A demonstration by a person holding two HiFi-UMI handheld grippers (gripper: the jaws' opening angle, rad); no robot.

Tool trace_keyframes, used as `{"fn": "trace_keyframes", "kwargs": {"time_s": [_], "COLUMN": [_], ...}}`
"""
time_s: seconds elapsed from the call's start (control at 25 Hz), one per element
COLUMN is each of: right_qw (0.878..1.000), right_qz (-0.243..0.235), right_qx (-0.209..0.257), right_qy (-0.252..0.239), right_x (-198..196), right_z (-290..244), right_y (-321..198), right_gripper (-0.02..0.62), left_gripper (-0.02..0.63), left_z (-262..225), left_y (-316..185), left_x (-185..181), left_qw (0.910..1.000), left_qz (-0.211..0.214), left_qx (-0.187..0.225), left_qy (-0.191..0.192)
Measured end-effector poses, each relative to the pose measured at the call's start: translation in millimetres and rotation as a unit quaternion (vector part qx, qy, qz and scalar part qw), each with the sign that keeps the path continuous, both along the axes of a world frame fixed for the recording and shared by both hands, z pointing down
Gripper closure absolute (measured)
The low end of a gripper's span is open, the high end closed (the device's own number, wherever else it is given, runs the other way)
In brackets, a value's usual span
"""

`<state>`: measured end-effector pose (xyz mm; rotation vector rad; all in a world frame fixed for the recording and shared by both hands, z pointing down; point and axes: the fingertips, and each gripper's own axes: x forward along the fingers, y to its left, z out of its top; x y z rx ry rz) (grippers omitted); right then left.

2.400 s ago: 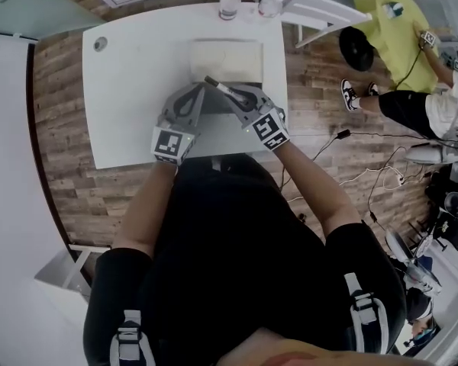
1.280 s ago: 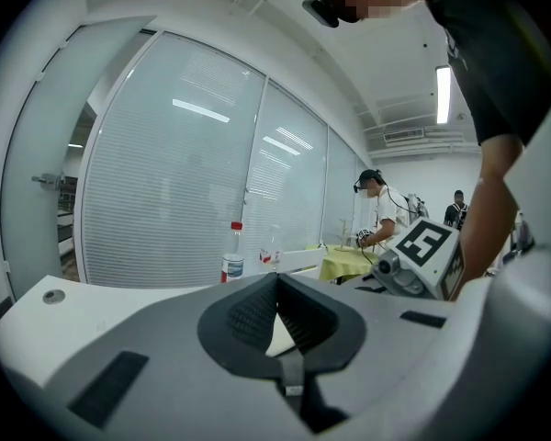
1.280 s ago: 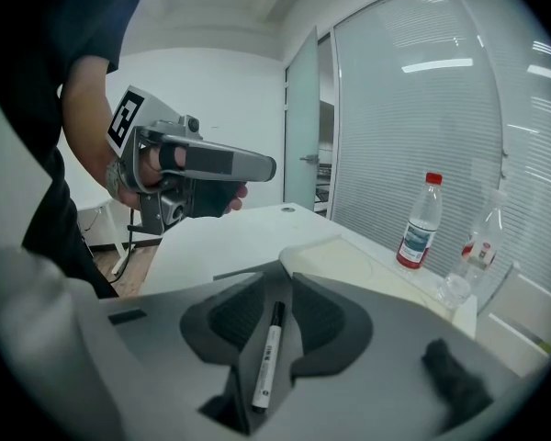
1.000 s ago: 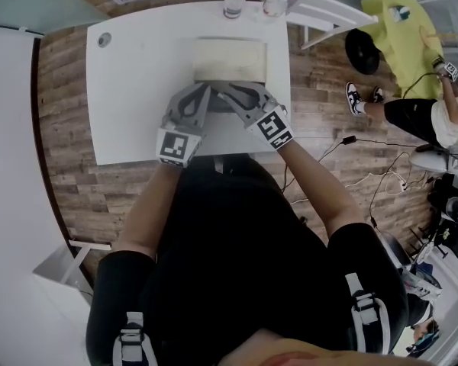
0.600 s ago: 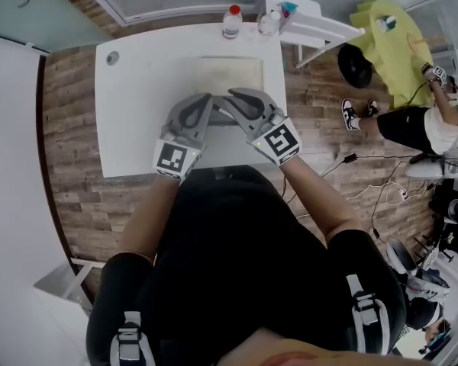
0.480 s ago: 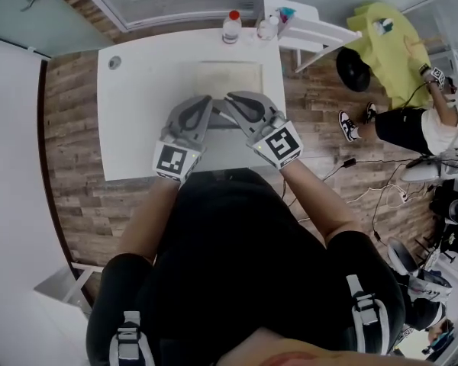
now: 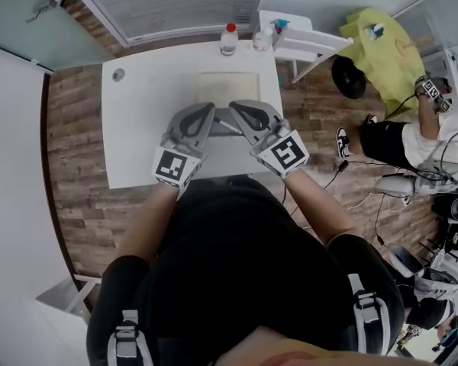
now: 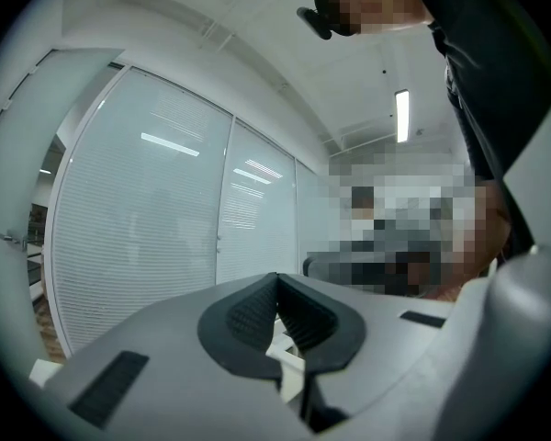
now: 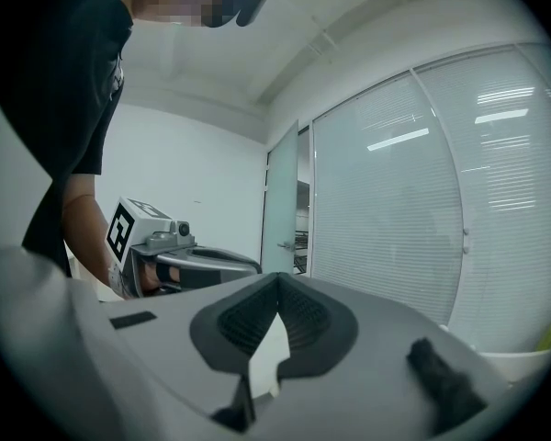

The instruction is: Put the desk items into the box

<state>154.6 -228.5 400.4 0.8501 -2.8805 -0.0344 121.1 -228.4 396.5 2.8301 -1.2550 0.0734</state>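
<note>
The white rectangular tabletop (image 7: 137,128) looks smooth and matt. The pale beige box (image 7: 229,88) at its far edge has a dull, cardboard-like surface. The left grey tool (image 7: 211,110) and the right grey tool (image 7: 233,111) are matt moulded plastic, with black ribbed pads (image 8: 248,318). The brown plank floor (image 7: 76,204) is grainy wood.

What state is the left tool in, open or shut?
Shut: the left tool has its pads touching at the tips, with nothing gripped between them.

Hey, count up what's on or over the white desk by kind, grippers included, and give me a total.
grippers: 2, the left gripper and the right gripper
box: 1
bottles: 2, a red-capped bottle and a clear bottle
Total: 5
</note>
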Motion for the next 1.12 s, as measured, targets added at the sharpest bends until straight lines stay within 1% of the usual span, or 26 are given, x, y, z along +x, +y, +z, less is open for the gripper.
{"fn": "trace_keyframes", "kwargs": {"time_s": [0.24,0.44,0.56,0.8,0.96,1.12], "right_qw": [1.0,1.0,1.0,1.0,1.0,1.0], "right_qz": [0.004,0.007,0.009,0.013,0.014,0.015], "right_qx": [0.002,0.011,0.014,0.013,0.007,0.008], "right_qy": [0.004,-0.017,-0.019,-0.023,-0.006,-0.003], "right_x": [5.6,3.9,6.1,8.7,13.4,13.7], "right_z": [-4.1,-14.0,-14.5,-15.6,-6.0,-7.2], "right_y": [0.8,-0.9,-1.9,-4.2,-4.1,-4.1], "right_gripper": [0.578,0.578,0.578,0.578,0.578,0.578], "left_gripper": [0.595,0.595,0.595,0.595,0.595,0.595], "left_z": [-9.7,-12.7,-14.7,-15.6,-15.0,-14.6], "left_y": [-0.9,-1.8,-1.5,-1.8,-1.2,-1.1], "left_x": [8.5,10.3,11.7,11.5,12.5,11.9], "left_qw": [0.9999,0.9998,0.9997,0.9996,0.9995,0.9995], "left_qz": [0.009,0.013,0.013,0.016,0.02,0.019], "left_qx": [0.009,0.015,0.019,0.023,0.026,0.025], "left_qy": [-0.005,-0.004,-0.001,-0.007,0.004,0.006]}}
